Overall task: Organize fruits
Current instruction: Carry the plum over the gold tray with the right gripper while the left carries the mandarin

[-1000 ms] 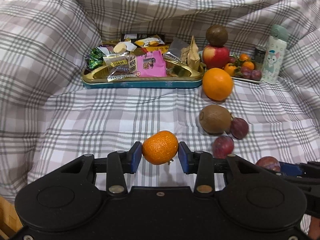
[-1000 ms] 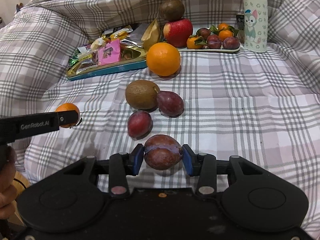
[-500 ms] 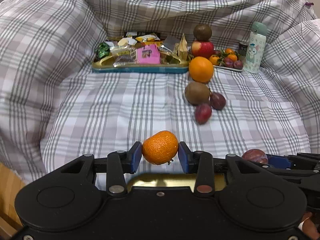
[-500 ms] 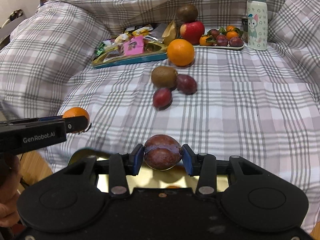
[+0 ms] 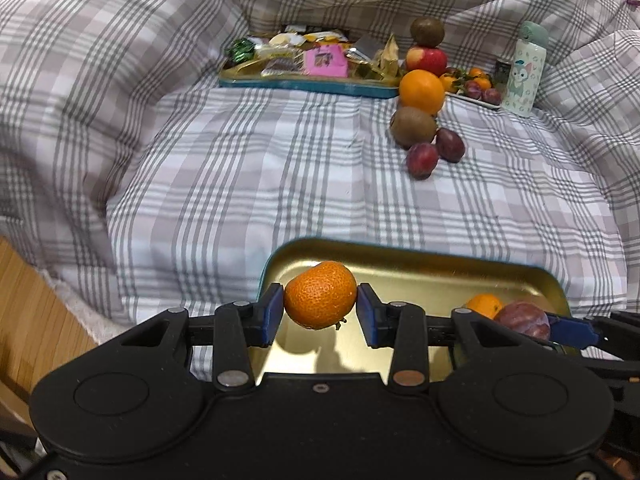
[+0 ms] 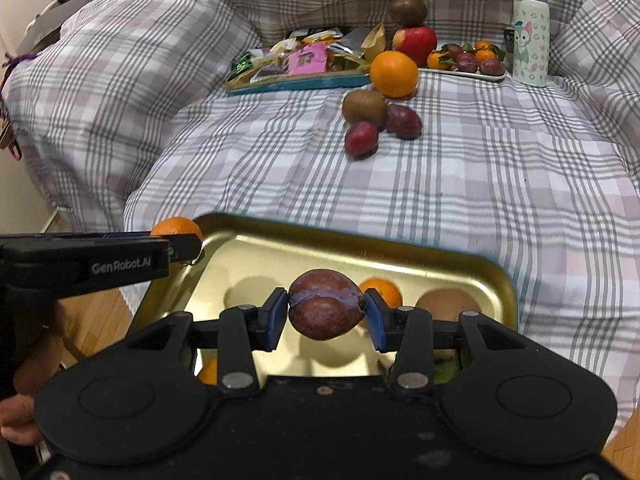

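Gripping a small mandarin (image 5: 320,295) between its blue pads, your left gripper (image 5: 320,312) hangs over the near-left corner of the gold tray (image 5: 440,268), which lies at the near edge of the plaid bedspread (image 5: 280,168). Your right gripper (image 6: 325,314) is clamped on a dark plum (image 6: 325,309) above the middle of the same tray, where another mandarin (image 6: 384,290) and a kiwi (image 6: 448,304) already lie. Farther back on the bedspread a large orange (image 6: 394,74), a second kiwi (image 6: 364,106) and two plums (image 6: 361,138) sit close together.
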`<state>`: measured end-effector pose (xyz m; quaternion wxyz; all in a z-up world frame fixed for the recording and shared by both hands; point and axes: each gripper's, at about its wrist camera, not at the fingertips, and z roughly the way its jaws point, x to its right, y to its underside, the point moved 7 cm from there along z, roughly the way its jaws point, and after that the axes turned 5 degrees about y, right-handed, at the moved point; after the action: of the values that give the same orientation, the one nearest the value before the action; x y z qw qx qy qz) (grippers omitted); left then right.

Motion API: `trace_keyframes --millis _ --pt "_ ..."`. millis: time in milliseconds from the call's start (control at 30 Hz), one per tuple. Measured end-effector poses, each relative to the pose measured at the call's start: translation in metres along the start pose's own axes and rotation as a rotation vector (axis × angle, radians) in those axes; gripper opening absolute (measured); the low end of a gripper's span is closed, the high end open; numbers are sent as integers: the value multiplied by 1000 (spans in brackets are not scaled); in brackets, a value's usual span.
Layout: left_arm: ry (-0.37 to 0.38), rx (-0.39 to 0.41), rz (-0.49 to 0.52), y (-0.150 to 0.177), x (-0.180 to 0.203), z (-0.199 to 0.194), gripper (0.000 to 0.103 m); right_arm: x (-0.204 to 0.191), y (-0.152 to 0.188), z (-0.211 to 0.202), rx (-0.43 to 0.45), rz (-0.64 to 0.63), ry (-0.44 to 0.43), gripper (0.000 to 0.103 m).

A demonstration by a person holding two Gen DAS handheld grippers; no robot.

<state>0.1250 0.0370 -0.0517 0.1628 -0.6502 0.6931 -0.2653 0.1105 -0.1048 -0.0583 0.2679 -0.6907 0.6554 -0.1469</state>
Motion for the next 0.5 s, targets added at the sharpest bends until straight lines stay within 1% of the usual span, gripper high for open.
trace_keyframes --millis 133,300,500 --pt "-18 -9 -18 13 -5 -3 48 -4 16 -6 -8 -11 0 44" --pt "-28 -17 -43 26 -10 -6 48 -9 27 -12 -17 -33 -4 44" --pt "-47 -42 -48 41 -10 -8 48 -15 41 -17 -29 -62 -16 44"
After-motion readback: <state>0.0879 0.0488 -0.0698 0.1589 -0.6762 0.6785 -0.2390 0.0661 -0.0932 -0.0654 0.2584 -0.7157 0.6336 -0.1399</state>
